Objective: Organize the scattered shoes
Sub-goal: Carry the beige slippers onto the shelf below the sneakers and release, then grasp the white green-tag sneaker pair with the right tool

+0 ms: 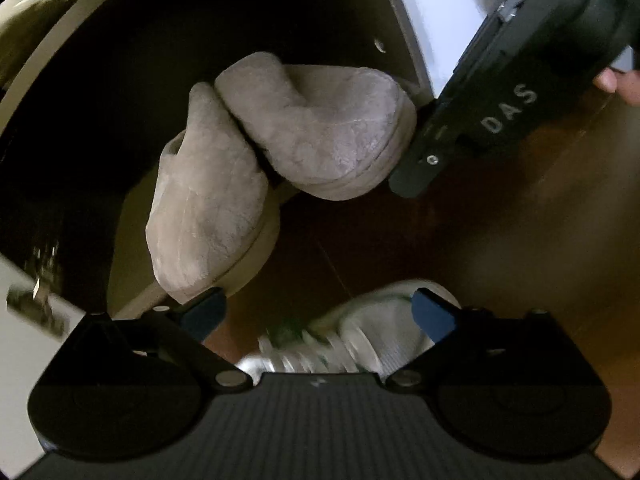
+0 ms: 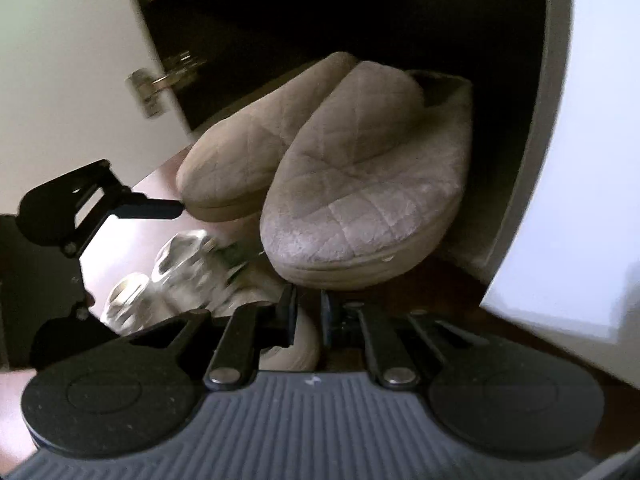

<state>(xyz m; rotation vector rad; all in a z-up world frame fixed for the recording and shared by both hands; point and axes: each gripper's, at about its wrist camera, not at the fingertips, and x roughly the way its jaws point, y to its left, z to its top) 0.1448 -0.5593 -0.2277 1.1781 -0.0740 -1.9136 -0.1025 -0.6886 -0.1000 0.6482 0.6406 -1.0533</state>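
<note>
Two grey quilted slippers lie side by side on the bottom shelf of a dark cabinet, toes over its front edge: the left slipper [image 1: 208, 208] [image 2: 240, 160] and the right slipper [image 1: 320, 128] [image 2: 368, 192]. My left gripper [image 1: 320, 314] is open, and its left pad [image 1: 204, 312] sits at the left slipper's toe. A white sneaker [image 1: 360, 336] with green trim lies on the floor between its fingers. My right gripper [image 2: 307, 310] [image 1: 404, 180] is shut with nothing held, its tips just under the right slipper's toe.
The white cabinet door [image 2: 60, 60] stands open at the left, with a metal hinge [image 2: 148, 92]. A white side panel [image 2: 568, 160] borders the right. White sneakers [image 2: 180, 272] lie on the brown wooden floor [image 1: 460, 240] in front of the shelf. A fingertip [image 1: 620, 84] holds the right gripper.
</note>
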